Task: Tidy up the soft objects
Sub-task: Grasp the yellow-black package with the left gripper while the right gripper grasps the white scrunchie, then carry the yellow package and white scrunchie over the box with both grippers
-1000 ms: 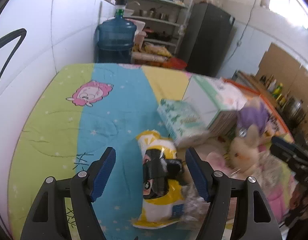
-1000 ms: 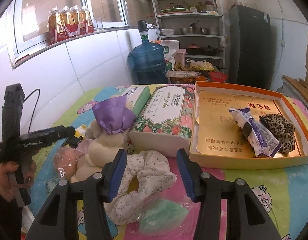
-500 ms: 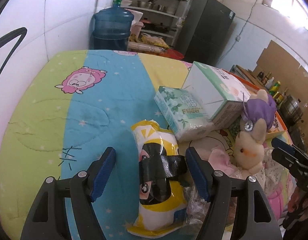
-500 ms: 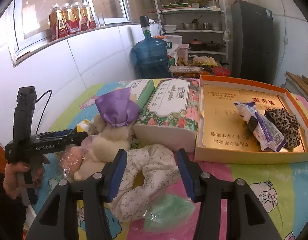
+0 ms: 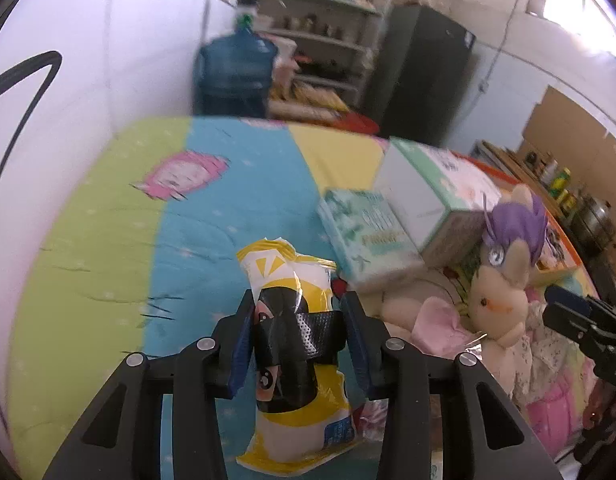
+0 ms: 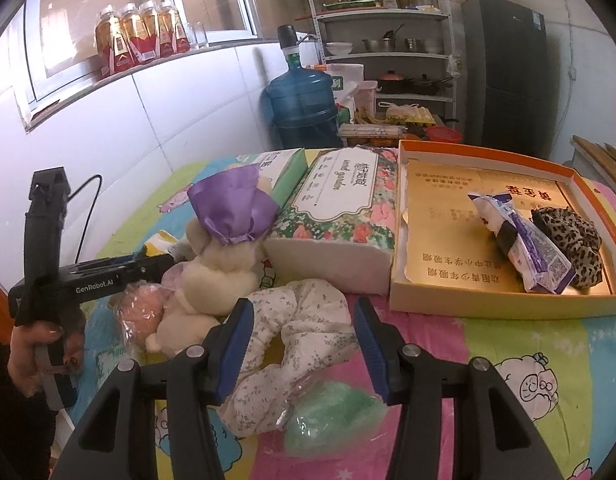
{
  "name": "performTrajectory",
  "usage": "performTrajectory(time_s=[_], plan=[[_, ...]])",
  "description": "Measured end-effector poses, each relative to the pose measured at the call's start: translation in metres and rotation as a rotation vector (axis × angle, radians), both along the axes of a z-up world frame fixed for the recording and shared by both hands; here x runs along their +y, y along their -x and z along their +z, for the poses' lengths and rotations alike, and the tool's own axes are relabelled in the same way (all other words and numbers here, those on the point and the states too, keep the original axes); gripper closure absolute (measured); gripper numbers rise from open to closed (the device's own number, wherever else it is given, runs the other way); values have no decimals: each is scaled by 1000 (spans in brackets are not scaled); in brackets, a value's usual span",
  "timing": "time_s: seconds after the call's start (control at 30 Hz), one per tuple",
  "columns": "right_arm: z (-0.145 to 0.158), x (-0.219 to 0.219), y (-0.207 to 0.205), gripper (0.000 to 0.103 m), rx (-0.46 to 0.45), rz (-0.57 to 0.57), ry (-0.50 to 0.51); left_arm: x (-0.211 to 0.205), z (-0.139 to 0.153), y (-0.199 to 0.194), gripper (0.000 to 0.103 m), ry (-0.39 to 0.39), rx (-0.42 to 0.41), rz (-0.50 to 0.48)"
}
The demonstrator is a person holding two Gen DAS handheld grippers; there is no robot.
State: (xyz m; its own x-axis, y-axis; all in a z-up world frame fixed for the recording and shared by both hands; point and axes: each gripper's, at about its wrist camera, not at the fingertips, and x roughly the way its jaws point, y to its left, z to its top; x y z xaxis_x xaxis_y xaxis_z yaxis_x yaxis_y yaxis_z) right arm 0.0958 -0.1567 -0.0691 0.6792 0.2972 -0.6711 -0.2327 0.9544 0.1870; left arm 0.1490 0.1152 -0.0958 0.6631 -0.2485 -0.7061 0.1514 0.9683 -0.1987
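Observation:
My left gripper (image 5: 298, 336) is shut on a yellow and white packet with a black band (image 5: 292, 320), which lies on the striped blanket. A cream plush bunny with a purple hat (image 5: 503, 276) sits to its right; it also shows in the right wrist view (image 6: 224, 252). My right gripper (image 6: 304, 344) is open, its jaws either side of a white floral scrunchie (image 6: 292, 320). A green wrapped item (image 6: 331, 416) lies below it. An orange-rimmed box (image 6: 507, 304) holds a purple-white packet (image 6: 523, 248) and a leopard scrunchie (image 6: 571, 236).
Two tissue boxes (image 6: 339, 208) and a soft tissue pack (image 5: 367, 236) stand mid-table. A pink wrapped item (image 6: 142, 304) lies by the bunny. A white tiled wall (image 5: 68, 120) borders the left side. A water jug (image 6: 302, 104), shelves and a fridge stand behind.
My left gripper has closed on the yellow packet. The right gripper has stayed open over the floral scrunchie, with its view shifted slightly.

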Motion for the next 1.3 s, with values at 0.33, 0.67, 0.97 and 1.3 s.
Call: performTrajectory(time_s=[0.33, 0.67, 0.97, 1.3], plan=[[-5, 3, -4, 67, 33, 4, 2, 0, 44, 39, 60, -5, -190, 108], [12, 0, 8, 99, -39, 23, -26, -15, 61, 62, 60, -13, -245, 89], [37, -6, 18, 100, -112, 26, -43, -27, 70, 70, 60, -12, -275, 65], [68, -19, 29, 100, -200, 12, -49, -60, 89, 81, 60, -24, -317, 2]])
